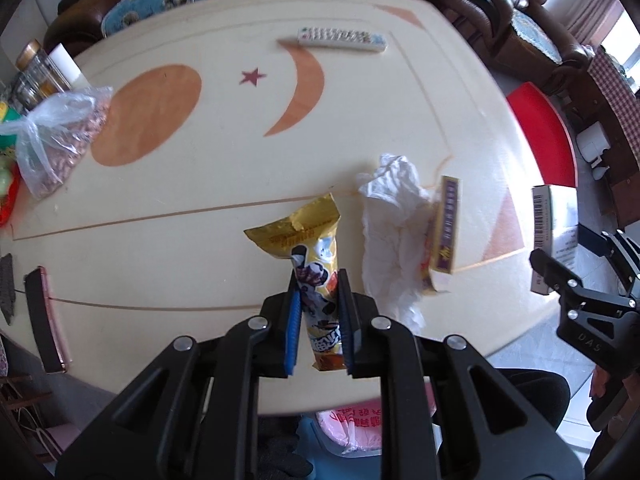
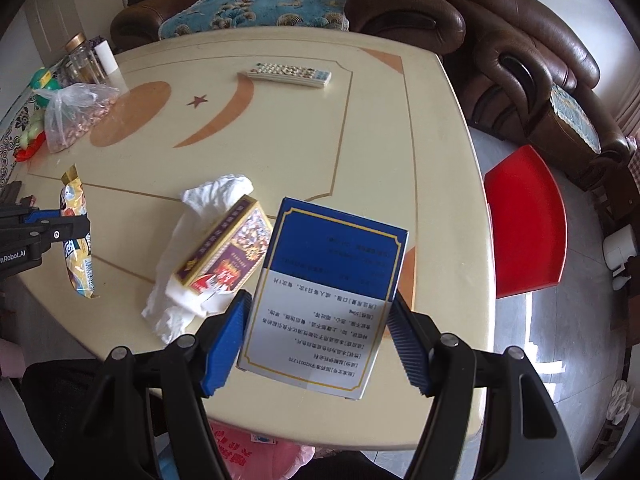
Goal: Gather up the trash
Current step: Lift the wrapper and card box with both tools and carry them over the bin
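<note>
My left gripper point(image 1: 318, 280) is shut on a yellow snack wrapper point(image 1: 310, 248), which hangs lifted above the cream table point(image 1: 224, 184); the wrapper also shows in the right wrist view point(image 2: 76, 236). My right gripper point(image 2: 320, 300) is shut on a blue and white box point(image 2: 324, 292) and holds it above the table's near edge; the box also shows at the right of the left wrist view point(image 1: 554, 236). A crumpled white tissue point(image 2: 188, 252) lies on the table with a purple and gold box point(image 2: 224, 252) resting on it.
A remote control point(image 2: 290, 74) lies at the table's far side. A plastic bag of nuts point(image 2: 76, 114), jars point(image 2: 82, 58) and toys sit at the far left. A phone point(image 1: 44, 316) lies at the left edge. A red stool point(image 2: 524, 220) stands right. A pink bag point(image 2: 260, 456) is below.
</note>
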A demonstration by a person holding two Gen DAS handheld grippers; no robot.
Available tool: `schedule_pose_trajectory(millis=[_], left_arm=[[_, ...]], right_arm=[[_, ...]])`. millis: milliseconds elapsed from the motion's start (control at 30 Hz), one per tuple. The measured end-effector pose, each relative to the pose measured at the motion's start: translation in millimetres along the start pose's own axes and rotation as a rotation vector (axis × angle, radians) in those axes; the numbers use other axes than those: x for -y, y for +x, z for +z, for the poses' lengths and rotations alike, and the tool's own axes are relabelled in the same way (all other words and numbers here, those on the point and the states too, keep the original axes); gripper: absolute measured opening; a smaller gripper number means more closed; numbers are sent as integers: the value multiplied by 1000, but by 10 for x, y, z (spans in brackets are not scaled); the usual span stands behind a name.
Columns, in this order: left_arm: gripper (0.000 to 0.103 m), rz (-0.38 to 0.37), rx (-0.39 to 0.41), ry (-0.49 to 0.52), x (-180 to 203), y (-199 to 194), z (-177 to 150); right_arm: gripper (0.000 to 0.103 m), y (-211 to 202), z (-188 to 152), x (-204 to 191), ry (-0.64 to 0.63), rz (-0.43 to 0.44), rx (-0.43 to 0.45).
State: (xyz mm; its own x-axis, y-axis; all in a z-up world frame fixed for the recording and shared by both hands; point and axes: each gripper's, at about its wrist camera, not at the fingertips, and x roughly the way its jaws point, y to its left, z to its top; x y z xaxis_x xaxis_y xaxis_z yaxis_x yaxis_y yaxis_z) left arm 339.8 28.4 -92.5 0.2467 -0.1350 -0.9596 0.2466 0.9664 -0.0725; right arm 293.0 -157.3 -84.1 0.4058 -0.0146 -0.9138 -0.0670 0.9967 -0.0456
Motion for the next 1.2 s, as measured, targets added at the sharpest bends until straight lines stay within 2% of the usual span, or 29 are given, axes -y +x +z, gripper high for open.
schedule_pose_trajectory(millis=[300, 533, 967, 1200], left_arm=[[17, 12, 101, 48, 171, -572, -367], [17, 8, 139, 83, 263, -833, -724], [17, -9, 165, 163, 550, -935, -1358], [18, -20, 158, 190, 684, -866, -1595]], right_arm=[[66, -629, -239, -208, -49, 22, 90], [66, -1005, -526, -342, -84, 45, 134], [66, -1300, -1074, -448, -108, 98, 154], [66, -1259, -1340, -414, -99, 101, 134]])
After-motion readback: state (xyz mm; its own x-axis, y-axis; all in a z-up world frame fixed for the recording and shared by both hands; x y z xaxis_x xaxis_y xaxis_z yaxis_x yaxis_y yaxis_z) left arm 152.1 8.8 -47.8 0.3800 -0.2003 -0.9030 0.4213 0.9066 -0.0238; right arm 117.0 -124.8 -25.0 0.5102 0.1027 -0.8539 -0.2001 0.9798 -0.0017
